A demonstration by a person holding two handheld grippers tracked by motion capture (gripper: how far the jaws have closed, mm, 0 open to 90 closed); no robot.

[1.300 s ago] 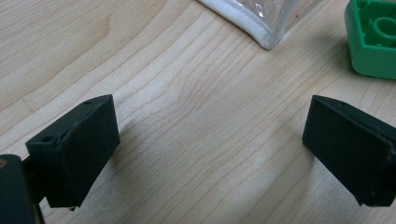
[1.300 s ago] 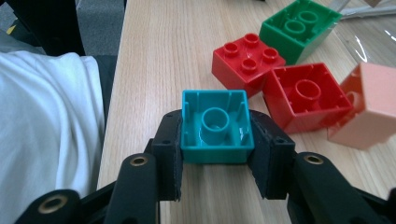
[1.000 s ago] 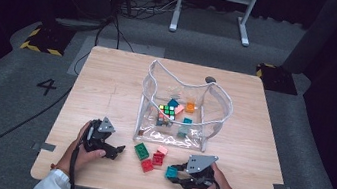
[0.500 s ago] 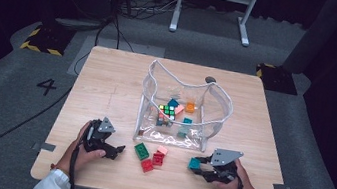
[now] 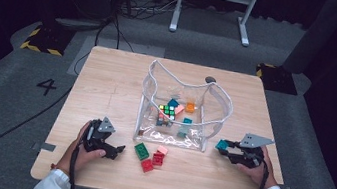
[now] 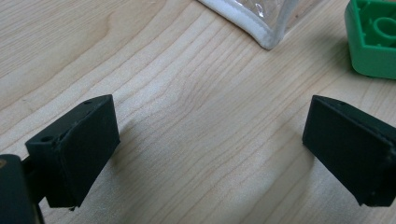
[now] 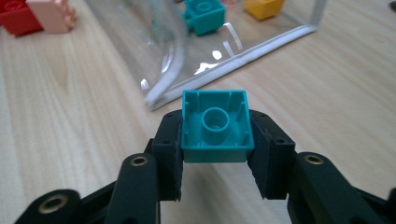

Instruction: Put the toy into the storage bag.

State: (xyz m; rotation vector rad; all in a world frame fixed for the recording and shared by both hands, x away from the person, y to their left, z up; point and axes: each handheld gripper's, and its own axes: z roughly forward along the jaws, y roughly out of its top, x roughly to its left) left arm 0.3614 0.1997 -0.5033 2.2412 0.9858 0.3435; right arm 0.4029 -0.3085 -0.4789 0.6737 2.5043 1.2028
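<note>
Sitting hollow-side-up between its jaws, the teal brick (image 7: 215, 127) is clamped by the right claw (image 7: 215, 154); left claw (image 6: 208, 154) spread apart.

Grey carpet floor (image 5: 13, 101), dark surroundings

Teal brick (image 7: 215, 126) in black tongs (image 7: 215, 154), green brick (image 6: 373, 39), clear white-edged bag (image 5: 181, 111), pale wood table (image 5: 108, 80)

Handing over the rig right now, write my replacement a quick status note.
Right gripper: shut on a teal brick, off the table right of the clear bag.
Left gripper: open, nothing in it, low over the table left of the loose bricks.
Done: several bricks and a puzzle cube lie in the bag.
Left: bag the teal brick, then the green, pink and two red bricks.
</note>
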